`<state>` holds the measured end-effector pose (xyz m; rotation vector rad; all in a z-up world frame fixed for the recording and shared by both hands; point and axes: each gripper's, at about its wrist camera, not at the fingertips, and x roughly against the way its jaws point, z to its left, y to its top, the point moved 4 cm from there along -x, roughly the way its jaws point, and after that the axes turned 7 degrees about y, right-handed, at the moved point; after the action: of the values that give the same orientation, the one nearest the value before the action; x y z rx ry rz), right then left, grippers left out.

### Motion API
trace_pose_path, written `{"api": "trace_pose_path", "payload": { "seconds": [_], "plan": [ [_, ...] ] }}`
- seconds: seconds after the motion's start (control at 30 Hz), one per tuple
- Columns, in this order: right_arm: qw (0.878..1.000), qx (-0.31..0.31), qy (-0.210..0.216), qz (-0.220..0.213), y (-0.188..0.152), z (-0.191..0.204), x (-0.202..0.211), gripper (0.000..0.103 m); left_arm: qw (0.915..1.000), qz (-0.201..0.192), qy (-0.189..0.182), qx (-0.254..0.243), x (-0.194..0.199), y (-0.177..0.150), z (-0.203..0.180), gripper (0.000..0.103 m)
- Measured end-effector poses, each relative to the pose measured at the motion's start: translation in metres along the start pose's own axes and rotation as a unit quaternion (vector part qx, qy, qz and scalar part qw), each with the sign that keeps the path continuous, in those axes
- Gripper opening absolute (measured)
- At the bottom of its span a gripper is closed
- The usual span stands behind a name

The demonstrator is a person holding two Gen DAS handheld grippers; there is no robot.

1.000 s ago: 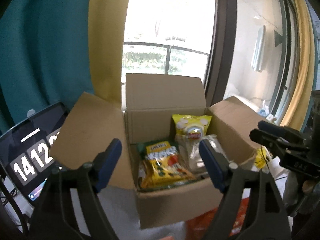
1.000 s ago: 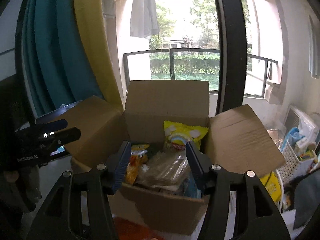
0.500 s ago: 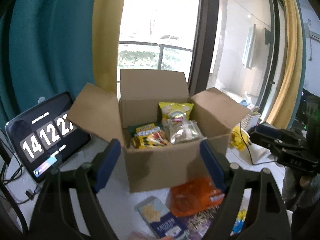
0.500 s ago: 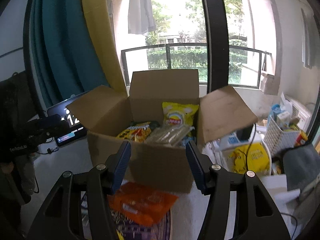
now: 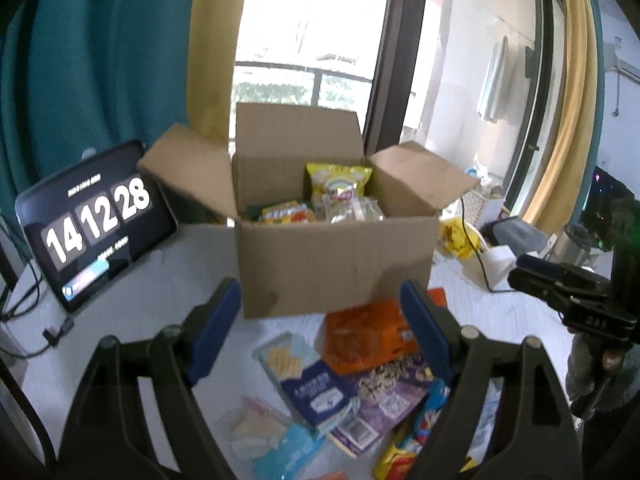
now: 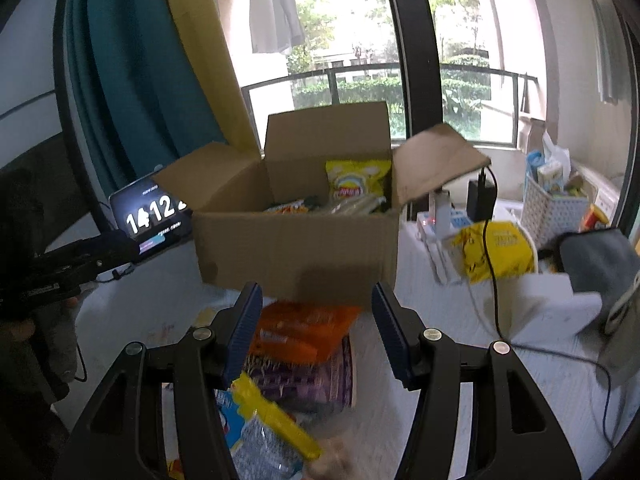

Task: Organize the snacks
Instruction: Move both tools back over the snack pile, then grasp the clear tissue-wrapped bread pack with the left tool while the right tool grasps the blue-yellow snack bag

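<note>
An open cardboard box stands on the white table and holds a yellow chip bag, a yellow-orange snack bag and a clear pack. In front of it lie loose snacks: an orange bag, a blue cracker box, a purple pack and a yellow-edged clear bag. My left gripper is open and empty above the pile. My right gripper is open and empty over the orange bag.
A tablet clock leans at the left with cables. At the right are a yellow pack, a white basket, a black charger with cable and a grey pouch. Window and curtains stand behind.
Both grippers have pulled back from over the box and tipped down, so the loose snacks in front of it now show. Both stay open and empty.
</note>
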<state>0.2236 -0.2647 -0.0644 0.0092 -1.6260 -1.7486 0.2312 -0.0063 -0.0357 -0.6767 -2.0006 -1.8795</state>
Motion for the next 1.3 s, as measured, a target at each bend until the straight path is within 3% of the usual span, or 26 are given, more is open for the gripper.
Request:
{"api": "trace_pose_path", "payload": {
  "seconds": [0.23,0.47,0.7,0.93,0.97,1.0,1.07,1.1,1.3],
  "plan": [
    [1.0,-0.021,0.011,0.016,-0.028,0.004,0.004,0.061,0.9995,0.029,0.001,0.013,0.0,-0.031,0.006,0.083],
    [0.997,-0.036,0.038,0.054,-0.064,0.01,-0.005,0.075,0.9974,0.068,0.001,0.026,-0.003,-0.069,0.009,0.083],
    [0.993,-0.047,0.053,0.097,-0.095,0.014,-0.021,0.076,0.9936,0.108,0.013,0.031,-0.009,-0.106,0.016,0.083],
    [0.989,-0.037,0.079,0.12,-0.108,0.032,-0.033,0.076,0.9908,0.128,0.039,0.024,-0.02,-0.12,0.035,0.083],
    [0.989,-0.034,0.078,0.122,-0.108,0.034,-0.035,0.073,0.9902,0.131,0.042,0.023,-0.022,-0.122,0.038,0.083],
    [0.989,-0.031,0.075,0.122,-0.108,0.036,-0.036,0.061,0.9896,0.135,0.047,0.021,-0.025,-0.124,0.042,0.083],
    [0.989,-0.029,0.078,0.125,-0.108,0.038,-0.038,0.053,0.9883,0.139,0.059,0.023,-0.031,-0.125,0.048,0.083],
    [0.989,-0.029,0.081,0.122,-0.106,0.038,-0.037,0.042,0.988,0.139,0.062,0.026,-0.034,-0.125,0.051,0.083],
    [0.991,-0.016,0.094,0.098,-0.099,0.044,-0.026,0.027,0.985,0.161,0.051,0.037,-0.056,-0.127,0.056,0.084]
  ]
}}
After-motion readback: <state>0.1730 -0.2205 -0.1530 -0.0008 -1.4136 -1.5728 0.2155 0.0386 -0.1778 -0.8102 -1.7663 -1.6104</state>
